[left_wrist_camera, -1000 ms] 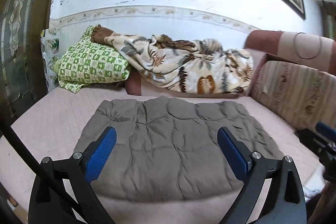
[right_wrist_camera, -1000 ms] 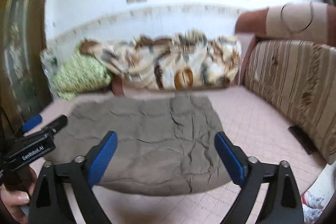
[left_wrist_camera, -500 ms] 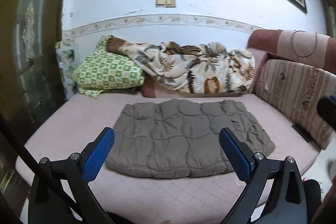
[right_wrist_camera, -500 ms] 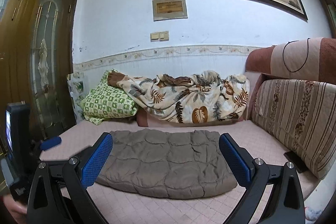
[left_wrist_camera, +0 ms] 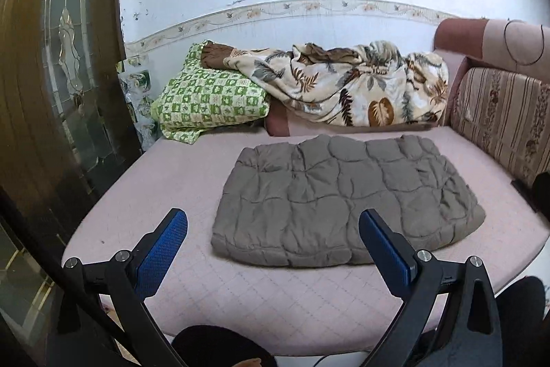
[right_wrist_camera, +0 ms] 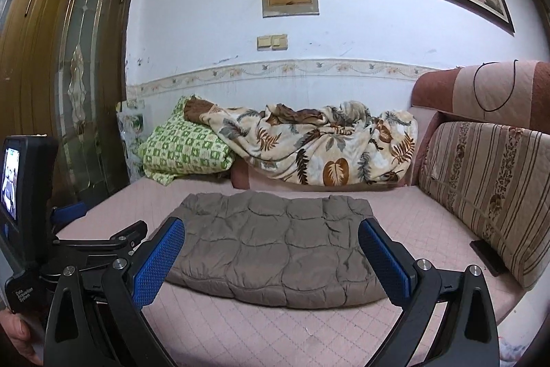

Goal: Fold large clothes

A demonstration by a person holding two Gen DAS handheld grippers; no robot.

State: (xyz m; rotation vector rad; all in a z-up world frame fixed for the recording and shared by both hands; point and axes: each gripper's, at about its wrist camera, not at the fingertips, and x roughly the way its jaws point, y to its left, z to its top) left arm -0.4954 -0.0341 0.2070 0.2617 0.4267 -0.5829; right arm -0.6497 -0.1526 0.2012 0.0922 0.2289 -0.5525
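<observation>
A grey-brown quilted garment [left_wrist_camera: 343, 198] lies folded into a flat rectangle on the pink mattress [left_wrist_camera: 172, 181]; it also shows in the right wrist view [right_wrist_camera: 275, 250]. My left gripper [left_wrist_camera: 273, 248] hangs open above the mattress's near edge, short of the garment, with nothing between its blue pads. My right gripper [right_wrist_camera: 271, 258] is open too, held back from the garment's near edge and empty. The left gripper's body and its small screen [right_wrist_camera: 20, 195] appear at the left of the right wrist view, held by a hand [right_wrist_camera: 17, 336].
A green checked pillow [left_wrist_camera: 209, 98] and a leaf-print blanket [left_wrist_camera: 347, 85] are heaped against the wall behind the garment. Striped sofa cushions [right_wrist_camera: 488, 188] line the right side. A wooden glass-panelled door [left_wrist_camera: 65, 64] stands on the left. A dark flat object [right_wrist_camera: 488, 255] lies by the cushion.
Both grippers have pulled back and risen away from the garment, which now looks smaller and farther off. The garment itself lies as before.
</observation>
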